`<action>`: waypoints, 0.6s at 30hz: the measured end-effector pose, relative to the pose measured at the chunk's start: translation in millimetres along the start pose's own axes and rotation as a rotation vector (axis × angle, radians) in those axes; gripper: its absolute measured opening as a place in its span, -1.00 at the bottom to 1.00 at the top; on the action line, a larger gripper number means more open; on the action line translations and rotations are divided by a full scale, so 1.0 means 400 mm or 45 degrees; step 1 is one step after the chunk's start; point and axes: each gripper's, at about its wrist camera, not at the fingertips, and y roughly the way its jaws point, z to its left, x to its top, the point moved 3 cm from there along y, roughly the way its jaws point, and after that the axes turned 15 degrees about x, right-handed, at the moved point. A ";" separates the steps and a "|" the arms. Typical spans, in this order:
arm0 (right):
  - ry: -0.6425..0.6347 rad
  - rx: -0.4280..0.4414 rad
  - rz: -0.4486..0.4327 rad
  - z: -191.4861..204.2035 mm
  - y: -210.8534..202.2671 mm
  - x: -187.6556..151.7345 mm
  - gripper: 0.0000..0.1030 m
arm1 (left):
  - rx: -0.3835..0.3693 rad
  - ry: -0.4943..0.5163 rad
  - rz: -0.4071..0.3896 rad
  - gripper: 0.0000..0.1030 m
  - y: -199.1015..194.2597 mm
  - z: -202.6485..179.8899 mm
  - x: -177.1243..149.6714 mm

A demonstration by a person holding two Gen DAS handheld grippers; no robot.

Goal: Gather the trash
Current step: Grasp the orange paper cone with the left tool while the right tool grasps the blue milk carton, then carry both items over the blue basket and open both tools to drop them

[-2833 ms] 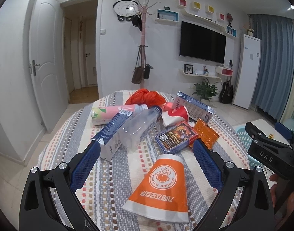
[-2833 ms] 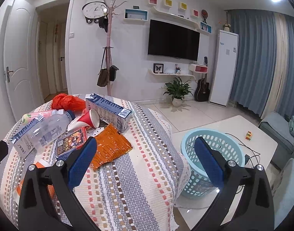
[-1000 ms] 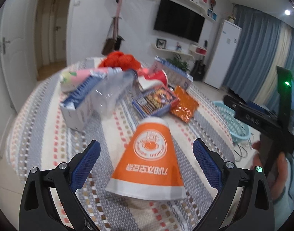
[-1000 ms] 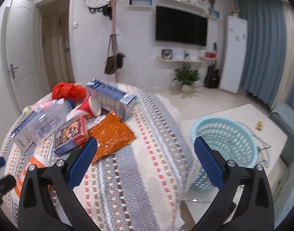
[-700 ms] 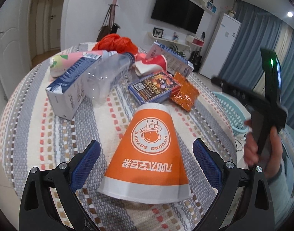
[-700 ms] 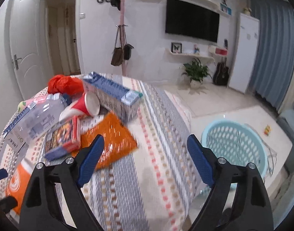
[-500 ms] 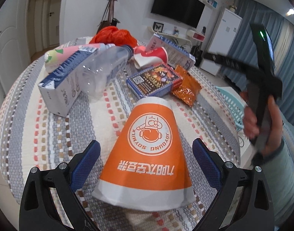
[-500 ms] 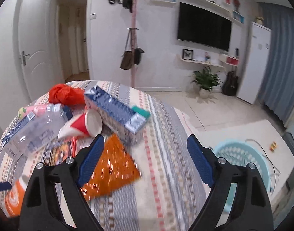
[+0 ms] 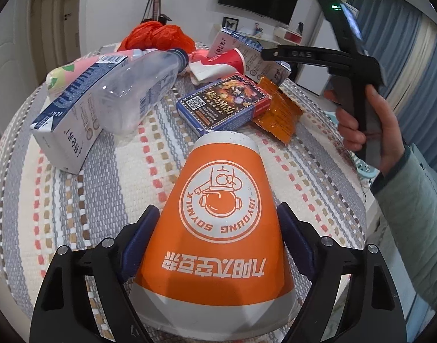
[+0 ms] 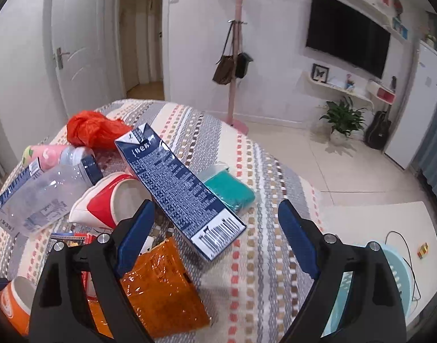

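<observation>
An orange paper cup (image 9: 218, 208) lies on its side on the striped tablecloth (image 9: 84, 200), rim toward me. My left gripper (image 9: 218, 214) is closing on it, and both blue pads (image 9: 137, 243) touch its sides near the rim, which looks slightly dented. My right gripper (image 10: 215, 214) hangs open over the table with nothing held. A dark blue milk carton (image 10: 178, 188) lies just beyond its fingertips, an orange foil wrapper (image 10: 161, 285) below its left finger. A red paper cup (image 10: 104, 203), a clear bottle (image 10: 47, 194) and a red plastic bag (image 10: 95, 128) lie further left.
A light blue basket (image 10: 395, 285) stands on the floor off the table's right edge. A teal packet (image 10: 230, 191) lies behind the carton. A card box (image 9: 224, 103) and a second carton (image 9: 67, 120) sit mid-table. A hand (image 9: 361, 131) holds the right tool.
My left jaws have narrowed from wide apart onto the orange cup's sides. My right gripper has swung left from over the basket to over the milk carton.
</observation>
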 end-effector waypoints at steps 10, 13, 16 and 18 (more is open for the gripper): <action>0.009 0.099 0.076 -0.005 0.066 0.001 0.10 | 0.003 -0.008 -0.061 0.52 -0.009 -0.010 0.036; -0.028 0.112 0.071 0.010 0.063 -0.003 -0.09 | 0.001 -0.027 -0.073 0.52 -0.011 -0.004 0.049; -0.018 0.127 0.042 0.019 0.044 0.000 -0.21 | 0.009 -0.035 -0.092 0.52 -0.018 -0.001 0.065; -0.012 0.148 0.010 0.021 0.022 0.003 -0.29 | 0.012 -0.036 -0.110 0.52 -0.025 -0.001 0.078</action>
